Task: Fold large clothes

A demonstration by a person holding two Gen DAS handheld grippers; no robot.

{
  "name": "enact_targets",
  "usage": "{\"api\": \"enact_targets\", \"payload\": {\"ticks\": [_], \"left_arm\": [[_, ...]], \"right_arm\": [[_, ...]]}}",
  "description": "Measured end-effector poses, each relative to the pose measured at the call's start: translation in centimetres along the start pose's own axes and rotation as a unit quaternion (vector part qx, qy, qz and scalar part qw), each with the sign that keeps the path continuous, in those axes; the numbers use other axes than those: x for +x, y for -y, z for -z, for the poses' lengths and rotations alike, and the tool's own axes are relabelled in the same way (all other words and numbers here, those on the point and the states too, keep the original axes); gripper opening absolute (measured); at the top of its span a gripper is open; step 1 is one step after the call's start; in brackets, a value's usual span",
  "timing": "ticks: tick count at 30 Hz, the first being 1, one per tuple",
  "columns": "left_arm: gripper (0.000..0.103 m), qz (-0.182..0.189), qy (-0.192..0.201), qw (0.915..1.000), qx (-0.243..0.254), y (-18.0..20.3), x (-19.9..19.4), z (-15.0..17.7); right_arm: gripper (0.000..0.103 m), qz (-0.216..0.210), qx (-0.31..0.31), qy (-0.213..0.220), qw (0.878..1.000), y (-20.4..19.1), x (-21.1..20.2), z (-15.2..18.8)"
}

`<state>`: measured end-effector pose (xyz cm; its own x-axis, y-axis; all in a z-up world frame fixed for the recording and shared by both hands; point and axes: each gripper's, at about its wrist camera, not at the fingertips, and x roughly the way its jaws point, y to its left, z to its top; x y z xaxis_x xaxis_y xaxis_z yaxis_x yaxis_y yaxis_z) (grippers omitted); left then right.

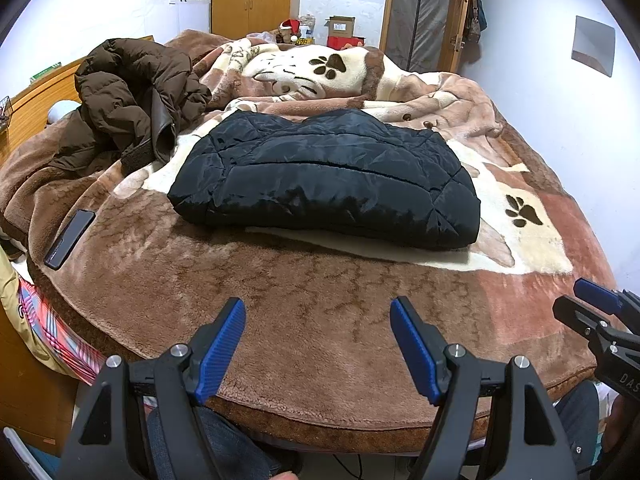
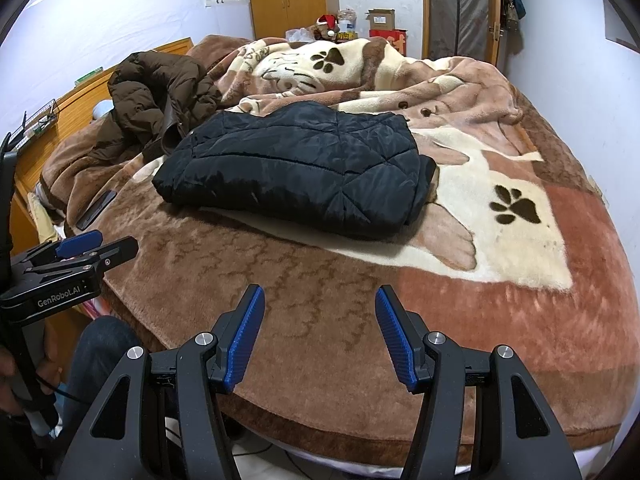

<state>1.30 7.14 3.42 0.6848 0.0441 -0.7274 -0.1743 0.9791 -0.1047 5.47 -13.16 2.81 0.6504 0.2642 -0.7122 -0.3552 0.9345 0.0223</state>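
Covering the bed, a brown paw-print blanket [image 1: 320, 300] carries the folded black quilted jacket [image 1: 328, 180] at its middle, a crumpled brown coat [image 1: 132, 96] behind-left, then left gripper [image 1: 318, 310] and right gripper [image 2: 320, 298], jaws wide, empty.

Even indoor light; fisheye-warped edges

Folded jacket [image 1: 324, 176] on blanket [image 1: 320, 300], phone [image 1: 69, 239] left
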Motion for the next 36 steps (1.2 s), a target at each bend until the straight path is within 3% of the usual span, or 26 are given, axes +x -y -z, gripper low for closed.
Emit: {"api": "enact_targets", "payload": {"ticks": [36], "left_arm": [[0.076, 0.018, -0.02, 0.9996, -0.002, -0.75, 0.25, 0.47]], "right_arm": [[0.058, 0.005, -0.009, -0.003, 1.0, -0.22, 0.19, 0.59]]}}
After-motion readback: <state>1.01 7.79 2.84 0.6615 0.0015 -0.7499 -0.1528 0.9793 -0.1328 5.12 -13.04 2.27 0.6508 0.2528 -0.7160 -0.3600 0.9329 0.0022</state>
